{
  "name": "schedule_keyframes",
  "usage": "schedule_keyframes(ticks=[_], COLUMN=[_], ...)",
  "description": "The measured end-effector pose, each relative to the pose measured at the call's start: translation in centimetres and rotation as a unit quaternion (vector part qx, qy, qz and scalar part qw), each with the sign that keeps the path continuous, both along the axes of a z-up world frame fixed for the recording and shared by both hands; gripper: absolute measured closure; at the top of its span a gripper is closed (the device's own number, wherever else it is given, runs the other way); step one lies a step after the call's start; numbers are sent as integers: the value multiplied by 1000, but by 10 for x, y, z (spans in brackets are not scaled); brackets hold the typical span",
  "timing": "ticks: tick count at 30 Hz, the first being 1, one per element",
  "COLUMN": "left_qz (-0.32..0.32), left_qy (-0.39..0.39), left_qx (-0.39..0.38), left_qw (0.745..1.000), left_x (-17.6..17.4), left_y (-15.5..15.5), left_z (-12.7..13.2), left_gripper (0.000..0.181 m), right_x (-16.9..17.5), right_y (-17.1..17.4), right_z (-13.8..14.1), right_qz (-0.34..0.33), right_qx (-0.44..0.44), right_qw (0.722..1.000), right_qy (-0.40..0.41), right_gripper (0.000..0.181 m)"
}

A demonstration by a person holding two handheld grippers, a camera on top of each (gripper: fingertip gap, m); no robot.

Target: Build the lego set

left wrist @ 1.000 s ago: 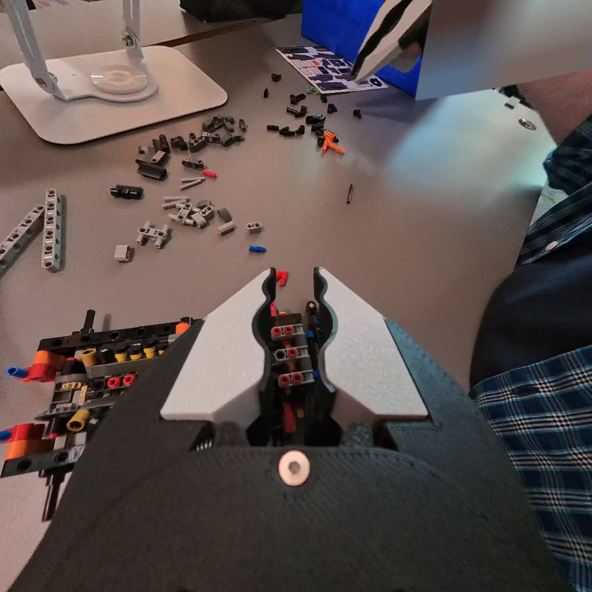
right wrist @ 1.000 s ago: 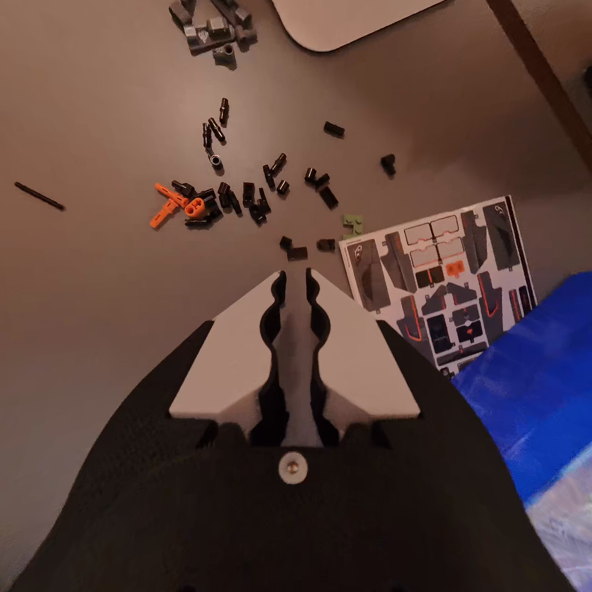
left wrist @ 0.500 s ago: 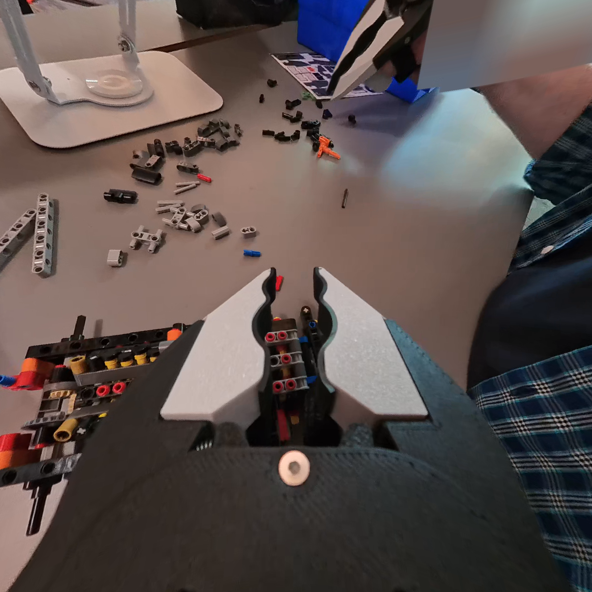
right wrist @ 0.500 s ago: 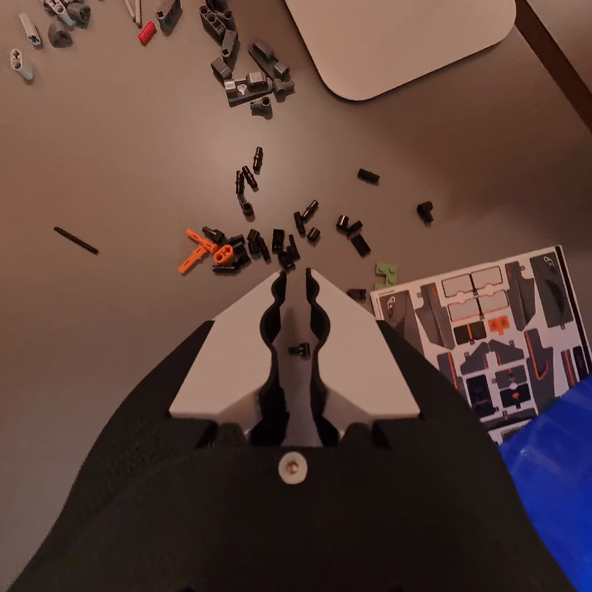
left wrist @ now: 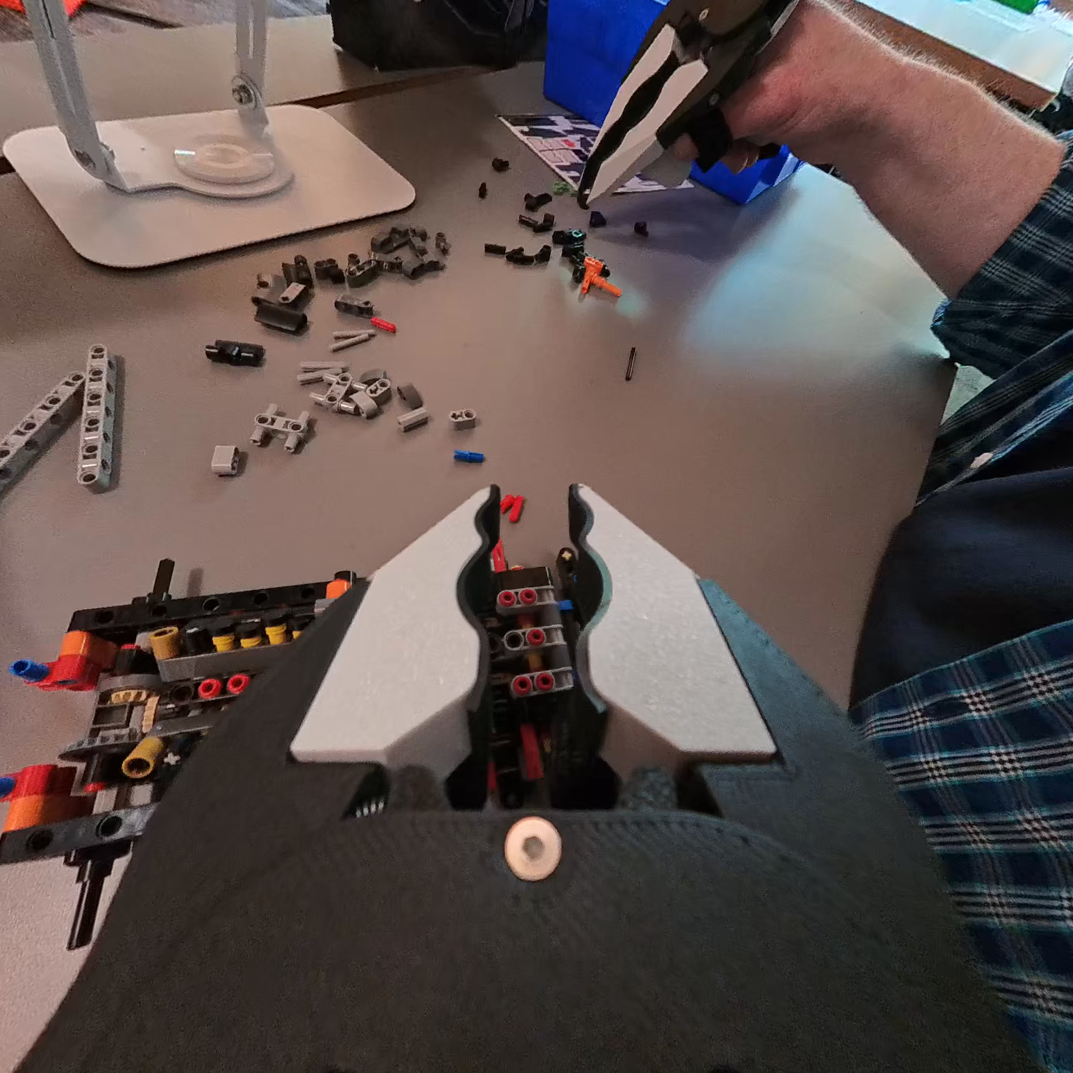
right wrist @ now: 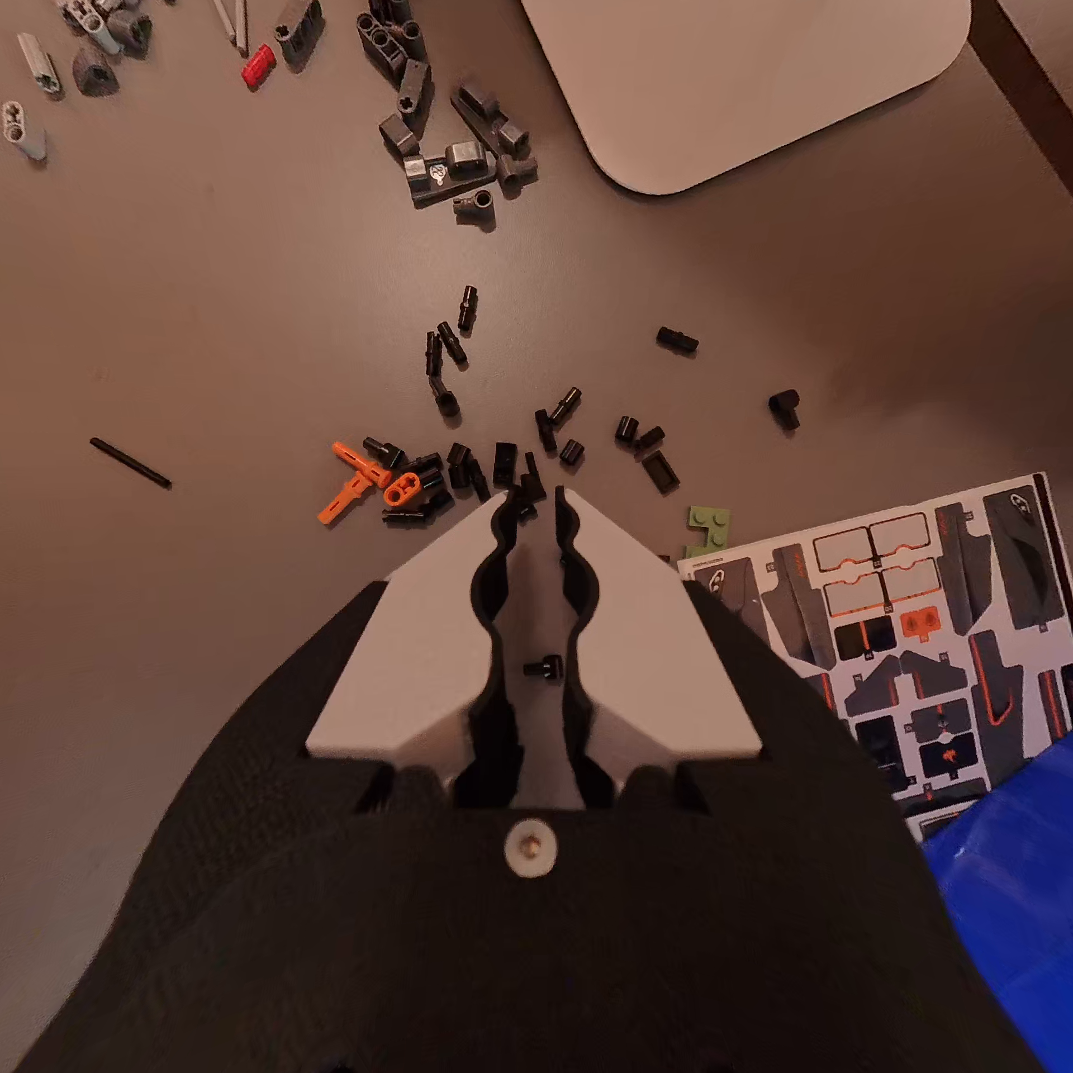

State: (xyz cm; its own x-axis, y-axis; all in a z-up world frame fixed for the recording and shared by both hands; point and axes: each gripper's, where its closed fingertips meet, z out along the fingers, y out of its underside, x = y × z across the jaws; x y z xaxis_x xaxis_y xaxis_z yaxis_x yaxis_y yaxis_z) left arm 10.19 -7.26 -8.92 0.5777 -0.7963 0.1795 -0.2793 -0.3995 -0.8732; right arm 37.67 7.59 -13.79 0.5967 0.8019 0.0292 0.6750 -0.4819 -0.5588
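Note:
My left gripper [left wrist: 533, 499] is shut on a partly built lego assembly [left wrist: 174, 668] of black, grey, red, yellow and orange parts. The assembly's grey beams with red pins [left wrist: 531, 638] show between the fingers, and the rest sticks out to the left just above the table. My right gripper [right wrist: 533, 496] is narrowly open and empty. Its tips are low over a scatter of small black pins [right wrist: 505, 464], and one black pin [right wrist: 543, 666] lies on the table under the gap. The right gripper also shows in the left wrist view [left wrist: 585, 197], held in a hand.
Orange pieces [right wrist: 360, 482], a thin black axle [right wrist: 130, 463], a green plate [right wrist: 709, 525], a sticker sheet [right wrist: 906, 627] and a blue box [right wrist: 1016, 871] surround the pins. A white stand base [left wrist: 203, 186], dark grey parts [left wrist: 400, 255], light grey parts [left wrist: 348, 395] and long grey beams [left wrist: 98, 418] lie farther off. A plaid sleeve [left wrist: 1016, 290] is at right. There is about 30 cm between the tips of the two grippers. My right gripper is the nearer one to the green plate [right wrist: 709, 525]: about 7 cm, against 40 cm. It is also in sight in the left wrist view [left wrist: 560, 185].
My right gripper has moved forward and lower over the black pins, so one pin now lies under its gap. My left gripper holds the assembly nearly still.

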Motion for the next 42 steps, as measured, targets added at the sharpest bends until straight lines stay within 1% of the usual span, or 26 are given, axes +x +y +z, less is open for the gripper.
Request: schedule_keyframes(ticks=[17, 34, 42], left_qz=[0, -1, -1], left_qy=[-15, -15, -12], left_qx=[-8, -11, -11], left_qw=[1000, 1000, 1000], left_x=[-4, -2, -1], left_y=[-1, 0, 0], left_z=[-3, -4, -5], left_gripper=[158, 158, 158], right_x=[-4, 13, 2], right_y=[5, -7, -1], right_z=[0, 4, -4], right_qz=[2, -4, 7], right_qx=[-10, -13, -20], right_qw=[1000, 1000, 1000], right_qy=[-10, -13, -7], right_gripper=[170, 169, 170])
